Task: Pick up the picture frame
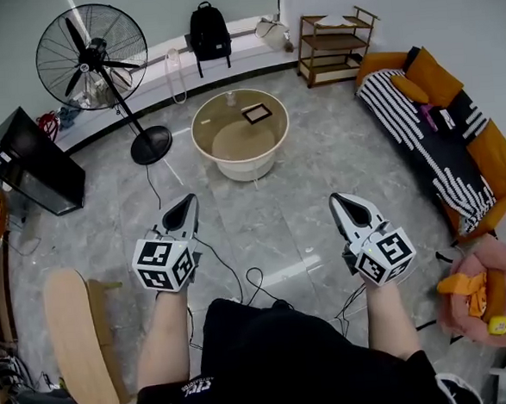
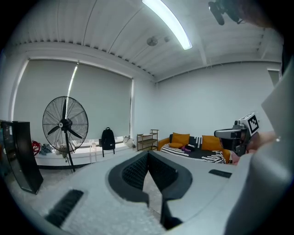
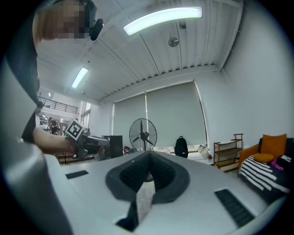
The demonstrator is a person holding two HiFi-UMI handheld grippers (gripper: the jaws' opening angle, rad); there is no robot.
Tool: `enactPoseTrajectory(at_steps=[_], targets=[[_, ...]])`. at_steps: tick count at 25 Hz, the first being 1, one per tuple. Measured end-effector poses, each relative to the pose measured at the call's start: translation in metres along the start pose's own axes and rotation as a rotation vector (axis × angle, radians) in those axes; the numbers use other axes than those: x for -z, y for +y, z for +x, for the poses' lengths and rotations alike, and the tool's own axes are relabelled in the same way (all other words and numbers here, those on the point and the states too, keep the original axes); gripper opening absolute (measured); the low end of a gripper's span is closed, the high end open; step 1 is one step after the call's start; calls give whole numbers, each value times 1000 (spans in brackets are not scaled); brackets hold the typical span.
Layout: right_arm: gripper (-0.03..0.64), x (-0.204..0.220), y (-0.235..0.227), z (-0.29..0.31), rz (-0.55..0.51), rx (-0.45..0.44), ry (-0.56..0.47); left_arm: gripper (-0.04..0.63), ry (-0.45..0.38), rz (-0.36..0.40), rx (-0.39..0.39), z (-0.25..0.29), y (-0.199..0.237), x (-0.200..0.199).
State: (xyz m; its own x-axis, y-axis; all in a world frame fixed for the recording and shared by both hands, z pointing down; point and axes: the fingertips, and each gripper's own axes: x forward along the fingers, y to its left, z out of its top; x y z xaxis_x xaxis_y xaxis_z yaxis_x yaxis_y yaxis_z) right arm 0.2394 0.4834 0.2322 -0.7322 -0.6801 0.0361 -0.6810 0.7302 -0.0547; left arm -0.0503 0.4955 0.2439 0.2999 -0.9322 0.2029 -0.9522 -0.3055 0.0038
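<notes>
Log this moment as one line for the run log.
phase: pickup not begun | left gripper: shut, empty | right gripper: shut, empty | frame: flat on round table, ahead of both grippers

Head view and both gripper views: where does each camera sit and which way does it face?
Head view: on the person's head, steeply down at the round table with the picture frame; forearms, left gripper, right gripper show.
Left gripper view: on that gripper, along its shut jaws toward fan, backpack, sofa; right gripper at right.
Right gripper view: on that gripper, along its shut jaws toward fan, backpack; left gripper at left.
Shared: fan and backpack, in all three.
</notes>
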Motion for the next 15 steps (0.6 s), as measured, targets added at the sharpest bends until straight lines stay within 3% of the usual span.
enactPoseTrajectory(at_steps=[10, 15], targets=[[5, 7, -31, -32, 80, 15, -19, 9, 8, 4, 57, 46, -50, 1], [5, 18, -44, -26, 121, 37, 2, 9, 12, 5, 96, 72, -51, -2]])
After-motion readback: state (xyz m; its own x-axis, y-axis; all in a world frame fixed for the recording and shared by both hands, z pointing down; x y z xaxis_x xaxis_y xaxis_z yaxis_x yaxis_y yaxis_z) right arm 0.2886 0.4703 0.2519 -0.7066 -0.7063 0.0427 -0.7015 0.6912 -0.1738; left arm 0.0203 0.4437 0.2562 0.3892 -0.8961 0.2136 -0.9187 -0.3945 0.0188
